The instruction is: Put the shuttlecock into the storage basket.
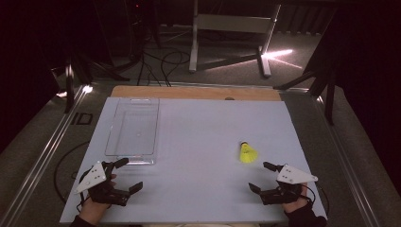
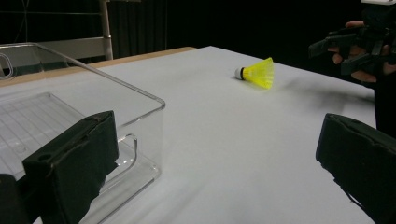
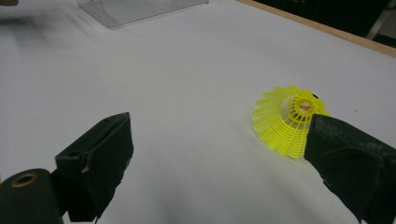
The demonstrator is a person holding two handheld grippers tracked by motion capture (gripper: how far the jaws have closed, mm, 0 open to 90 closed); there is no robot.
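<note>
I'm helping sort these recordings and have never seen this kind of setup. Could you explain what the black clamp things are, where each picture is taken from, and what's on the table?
There is no robot here. A person sits at the table and holds a hand tool in each hand: the left gripper and the right gripper. Each has two black jaws, and both stand open with nothing held.

The high view comes from a fixed camera above the person, looking down on the white table. The other two pictures come from small cameras riding on the grippers, looking out along their own jaws.

On the table lie two things. A yellow shuttlecock rests on its side near the right gripper; in the right gripper view it lies just beyond one jaw, not between them. A clear plastic tray sits by the left gripper and looks empty.
</note>
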